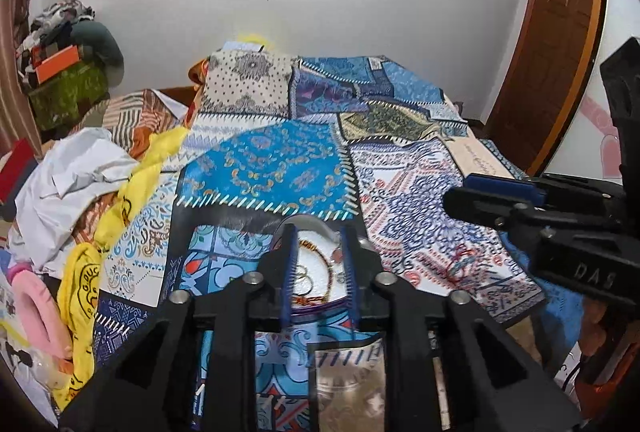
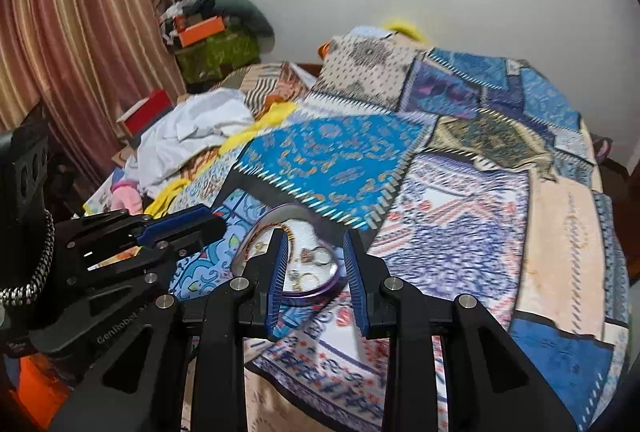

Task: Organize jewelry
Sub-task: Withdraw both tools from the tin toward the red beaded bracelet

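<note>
Blue pads line both sets of jaws, and both stand wide with nothing between them. We see the left gripper (image 1: 318,264) and the right gripper (image 2: 316,272) each aimed at one purple-rimmed dish (image 2: 320,290) on the bed's patchwork quilt (image 1: 264,163), dead ahead and just beyond the tips. Neither looks clearly nearer. Inside lie one beaded strand (image 1: 330,272) and several rings (image 2: 316,256); we cannot count them exactly. Farther left, one white cloth (image 1: 76,167)
</note>
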`<state>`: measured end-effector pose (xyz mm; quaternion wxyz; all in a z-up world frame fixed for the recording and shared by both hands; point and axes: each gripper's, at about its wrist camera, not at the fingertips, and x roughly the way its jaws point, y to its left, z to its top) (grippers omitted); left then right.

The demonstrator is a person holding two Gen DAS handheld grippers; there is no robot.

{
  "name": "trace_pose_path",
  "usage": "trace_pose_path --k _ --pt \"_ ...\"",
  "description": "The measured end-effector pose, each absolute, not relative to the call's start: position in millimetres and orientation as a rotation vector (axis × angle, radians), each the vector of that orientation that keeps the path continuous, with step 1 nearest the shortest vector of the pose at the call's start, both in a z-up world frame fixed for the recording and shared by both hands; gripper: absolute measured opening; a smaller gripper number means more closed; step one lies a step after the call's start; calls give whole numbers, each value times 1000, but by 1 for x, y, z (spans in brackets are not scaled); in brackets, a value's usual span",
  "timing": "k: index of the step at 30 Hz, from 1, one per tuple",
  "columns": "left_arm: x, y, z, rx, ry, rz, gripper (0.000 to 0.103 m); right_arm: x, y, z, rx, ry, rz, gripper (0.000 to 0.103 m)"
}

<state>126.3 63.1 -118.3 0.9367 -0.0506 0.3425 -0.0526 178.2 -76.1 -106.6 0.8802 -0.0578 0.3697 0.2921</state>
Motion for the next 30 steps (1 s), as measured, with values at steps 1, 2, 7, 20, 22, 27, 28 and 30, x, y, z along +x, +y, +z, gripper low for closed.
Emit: trace_pose_path --k 1,2,7,20,22,27,28,30 --pt "125 60 -116 -102 694 -108 30 176 -83 -103 -116 760 596 26" --pt "124 57 -114 -101 690 -111 31 175 -87 -101 -113 753 588 26" --pt "124 36 -107 -84 687 -138 35 172 -121 -93 -85 720 515 35" --pt "145 -22 -132 -29 781 -220 38 178 -198 -111 3 757 379 37" --pt "148 -28 -138 -21 801 -228 38 179 -204 -116 9 769 376 37" --pt "156 -40 -159 -11 864 -253 38 182 -213 -130 6 805 371 37" --pt "157 -42 -162 -10 872 -257 38 183 -212 -133 4 813 376 37" --pt "159 -46 -169 -11 891 -270 38 185 -210 -140 -6 828 389 37"
